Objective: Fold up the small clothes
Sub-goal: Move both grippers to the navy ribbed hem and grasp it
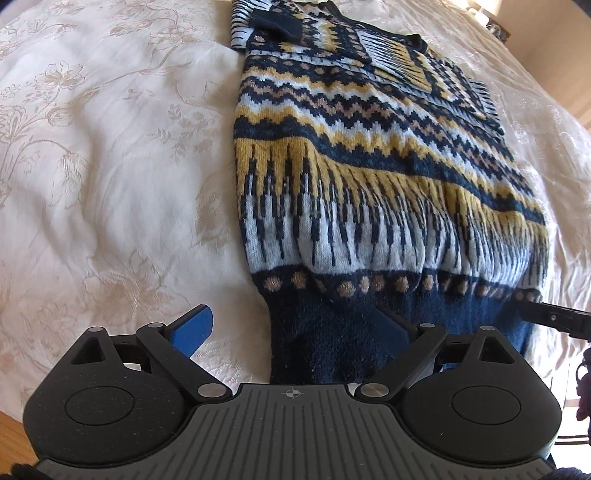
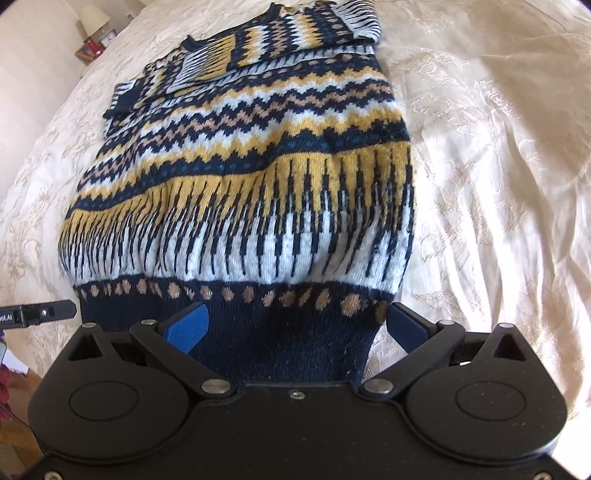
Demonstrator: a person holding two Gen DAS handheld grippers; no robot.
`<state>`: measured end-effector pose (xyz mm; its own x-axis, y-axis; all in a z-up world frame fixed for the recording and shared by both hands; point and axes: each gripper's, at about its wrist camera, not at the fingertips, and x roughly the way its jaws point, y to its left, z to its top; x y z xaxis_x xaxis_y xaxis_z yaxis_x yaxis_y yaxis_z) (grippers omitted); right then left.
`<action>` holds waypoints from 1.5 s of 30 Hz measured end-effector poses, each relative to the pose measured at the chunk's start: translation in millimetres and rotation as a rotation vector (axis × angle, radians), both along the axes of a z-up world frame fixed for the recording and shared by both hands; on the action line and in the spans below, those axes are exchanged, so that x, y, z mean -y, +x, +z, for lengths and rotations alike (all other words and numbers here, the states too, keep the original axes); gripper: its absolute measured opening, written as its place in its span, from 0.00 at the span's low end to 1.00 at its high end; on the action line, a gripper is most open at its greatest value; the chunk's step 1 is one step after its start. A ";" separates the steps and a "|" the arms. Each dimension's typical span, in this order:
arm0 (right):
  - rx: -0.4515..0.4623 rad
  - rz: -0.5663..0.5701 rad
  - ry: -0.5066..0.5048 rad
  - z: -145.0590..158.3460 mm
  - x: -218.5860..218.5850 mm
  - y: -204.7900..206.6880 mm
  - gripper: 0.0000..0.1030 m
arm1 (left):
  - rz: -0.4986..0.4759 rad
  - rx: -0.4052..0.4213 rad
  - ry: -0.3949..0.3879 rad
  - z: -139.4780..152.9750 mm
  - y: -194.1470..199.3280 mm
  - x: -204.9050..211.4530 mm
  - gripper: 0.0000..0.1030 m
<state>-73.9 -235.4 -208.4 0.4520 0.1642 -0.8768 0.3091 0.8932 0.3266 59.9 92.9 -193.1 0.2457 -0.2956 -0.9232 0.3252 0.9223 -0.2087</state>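
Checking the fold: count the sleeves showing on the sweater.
2. One sleeve lies across the sweater at the far end; the other sleeve shows at its right edge. Parts of both may be hidden.

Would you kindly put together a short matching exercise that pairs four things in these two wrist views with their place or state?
Column one:
1. sweater
2. left hand-held gripper
3. right hand-held gripper
4. lamp

Column two:
A. open over the hem's left corner, one finger above the bedspread
B. stands far off, past the bed's far edge
C. lies flat with both sleeves folded across its chest
D. open, astride the hem's right corner

Pairs: 1-C, 2-A, 3-D, 4-B
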 end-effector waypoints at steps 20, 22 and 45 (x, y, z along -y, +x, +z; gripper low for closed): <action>-0.016 0.057 0.038 -28.0 2.0 -9.1 1.00 | 0.031 0.002 0.051 -39.7 -13.3 15.3 0.99; -0.013 0.070 0.034 -29.7 1.7 -10.2 1.00 | 0.026 0.020 0.063 -40.7 -15.9 18.2 0.99; 0.049 0.030 0.070 -28.6 7.1 -22.2 0.54 | 0.020 0.132 0.031 -28.0 -22.4 15.0 0.29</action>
<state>-96.1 -242.5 -237.0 0.4877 0.2387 -0.8397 0.2649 0.8761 0.4029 37.5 77.9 -221.1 0.3710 -0.2613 -0.8911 0.3293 0.9342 -0.1369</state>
